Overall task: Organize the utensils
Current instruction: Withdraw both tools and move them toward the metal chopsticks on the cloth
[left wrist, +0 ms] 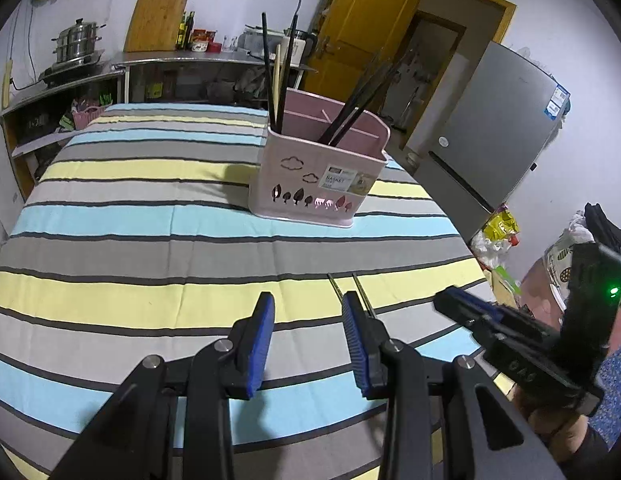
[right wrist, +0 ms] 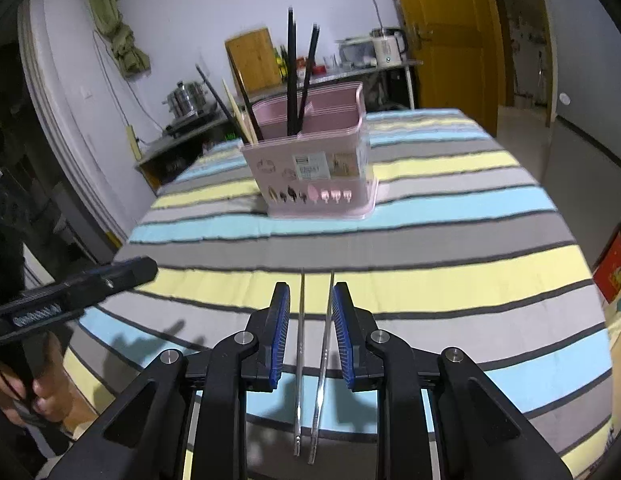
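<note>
Desk [right wrist: 450,220]: striped cloth | pink holder [right wrist: 316,164] mid-desk, upright, black chopsticks [right wrist: 291,76] standing inside | metal chopsticks [right wrist: 315,360], a pair, flat on cloth at near edge | right gripper [right wrist: 310,312]: jaws apart, straddling the pair, pads not touching | left gripper [left wrist: 308,320]: jaws apart, nothing between, beside the pair.

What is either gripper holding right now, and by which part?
Nothing. The right gripper straddles the two metal chopsticks lying on the striped cloth, pads clear of them. The left gripper is open over bare cloth.
</note>
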